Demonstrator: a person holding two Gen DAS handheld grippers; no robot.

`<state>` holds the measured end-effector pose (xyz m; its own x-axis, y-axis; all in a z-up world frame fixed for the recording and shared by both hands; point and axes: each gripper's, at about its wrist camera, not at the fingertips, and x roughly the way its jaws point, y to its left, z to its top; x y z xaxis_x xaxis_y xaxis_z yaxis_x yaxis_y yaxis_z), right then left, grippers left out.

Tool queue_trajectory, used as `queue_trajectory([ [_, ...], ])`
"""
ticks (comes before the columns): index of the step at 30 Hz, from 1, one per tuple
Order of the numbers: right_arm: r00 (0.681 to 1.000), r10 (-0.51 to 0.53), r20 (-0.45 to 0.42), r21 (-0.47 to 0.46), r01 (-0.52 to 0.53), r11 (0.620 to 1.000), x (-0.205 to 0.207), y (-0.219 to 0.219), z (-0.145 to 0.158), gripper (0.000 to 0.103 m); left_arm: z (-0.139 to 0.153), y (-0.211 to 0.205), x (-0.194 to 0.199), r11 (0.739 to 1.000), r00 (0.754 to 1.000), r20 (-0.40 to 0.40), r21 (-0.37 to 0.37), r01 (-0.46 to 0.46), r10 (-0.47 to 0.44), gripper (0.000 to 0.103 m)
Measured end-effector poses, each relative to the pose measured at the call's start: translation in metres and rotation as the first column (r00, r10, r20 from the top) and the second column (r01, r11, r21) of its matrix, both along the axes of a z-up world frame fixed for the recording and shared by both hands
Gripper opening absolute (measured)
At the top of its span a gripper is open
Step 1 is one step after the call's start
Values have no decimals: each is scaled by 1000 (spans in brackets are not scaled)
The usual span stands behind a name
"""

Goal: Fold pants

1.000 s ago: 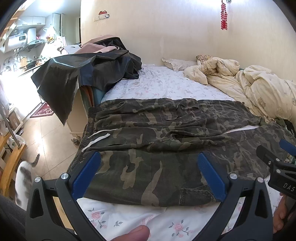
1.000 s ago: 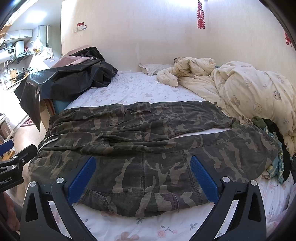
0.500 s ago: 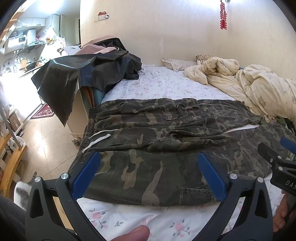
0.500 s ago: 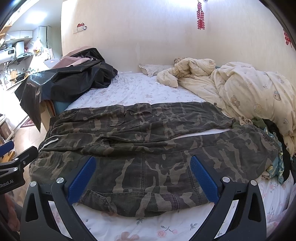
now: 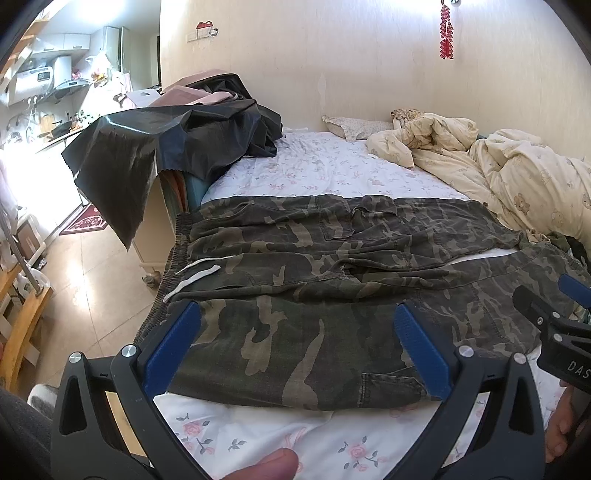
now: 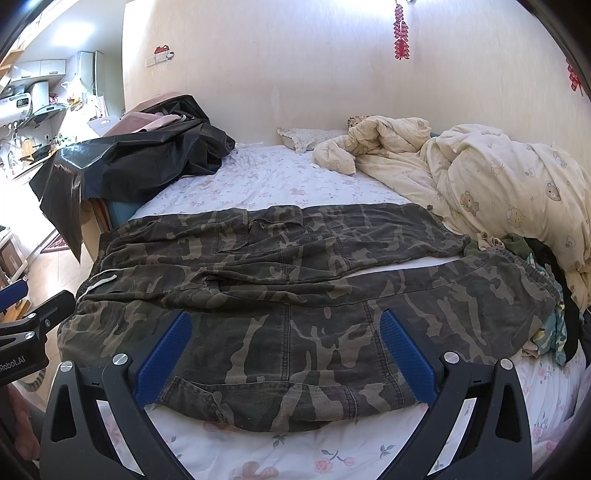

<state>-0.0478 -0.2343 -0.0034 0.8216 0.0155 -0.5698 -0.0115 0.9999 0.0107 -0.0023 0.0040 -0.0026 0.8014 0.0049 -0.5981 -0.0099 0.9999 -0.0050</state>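
This is a home, a small lived-in flat with the bedroom open to a kitchen. A wide bed with a white rose-printed sheet [image 5: 325,173] fills the room, and a crumpled cream quilt with little bear prints [image 6: 509,192] and a small floral pillow [image 5: 351,125] lie by the pale wall. A red hanging ornament [image 5: 446,33] decorates that wall. On the left, past the beige tiled floor [image 5: 96,269], there is a kitchen corner with a white water heater [image 5: 37,79] and white upper cabinets [image 5: 70,40].
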Motion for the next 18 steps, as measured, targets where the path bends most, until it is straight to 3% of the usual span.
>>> queue_trajectory([
  [18,1000,2,1,-1,-2,1000,-1,0,0,103,0,-1,-2,1000,1000,-1,2,1,-1,103],
])
